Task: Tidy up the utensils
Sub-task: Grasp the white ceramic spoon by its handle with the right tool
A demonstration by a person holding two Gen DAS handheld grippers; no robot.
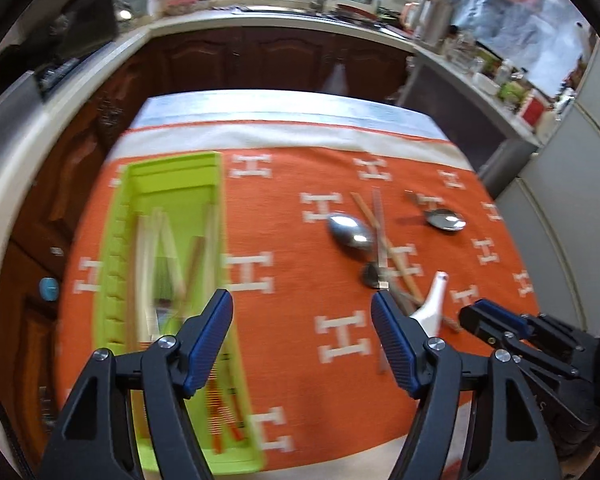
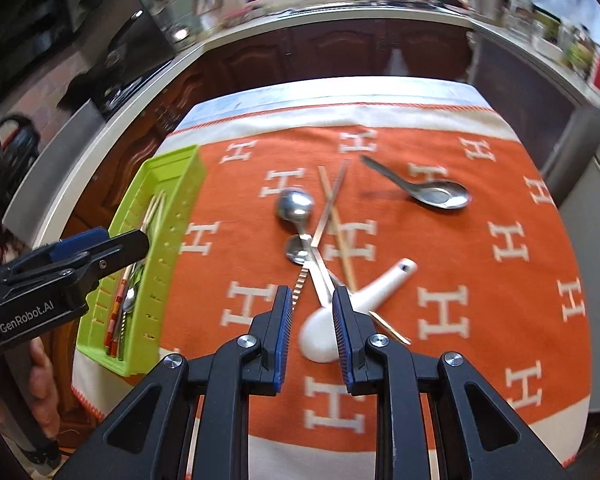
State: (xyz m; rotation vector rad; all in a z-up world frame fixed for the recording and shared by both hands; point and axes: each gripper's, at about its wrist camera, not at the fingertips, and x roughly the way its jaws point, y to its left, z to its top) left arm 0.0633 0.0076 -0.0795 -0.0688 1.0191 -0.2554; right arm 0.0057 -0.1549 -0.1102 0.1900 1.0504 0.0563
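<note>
A lime-green utensil tray (image 1: pixel 172 160) (image 2: pixel 180 184) lies on the left of the orange cloth and holds chopsticks and a spoon. My left gripper (image 1: pixel 302 300) (image 2: pixel 132 242) hovers open beside the tray's right wall, with nothing between its fingers. In the middle lie a large metal spoon (image 2: pixel 296 204) (image 1: pixel 350 232), a small spoon (image 2: pixel 298 250), crossed metal and wooden chopsticks (image 2: pixel 340 232) and a white ceramic spoon (image 2: pixel 380 284) (image 1: pixel 430 304). My right gripper (image 2: pixel 312 296) (image 1: pixel 476 318) hangs over the white spoon's bowl, jaws narrowly open and holding nothing.
A dark metal soup spoon (image 2: pixel 440 196) (image 1: pixel 446 220) lies apart at the right. The H-patterned cloth (image 2: pixel 480 320) covers a small table. Wooden cabinets and a crowded counter (image 1: pixel 260 20) ring the far side. A person's hand (image 2: pixel 44 380) shows at the lower left.
</note>
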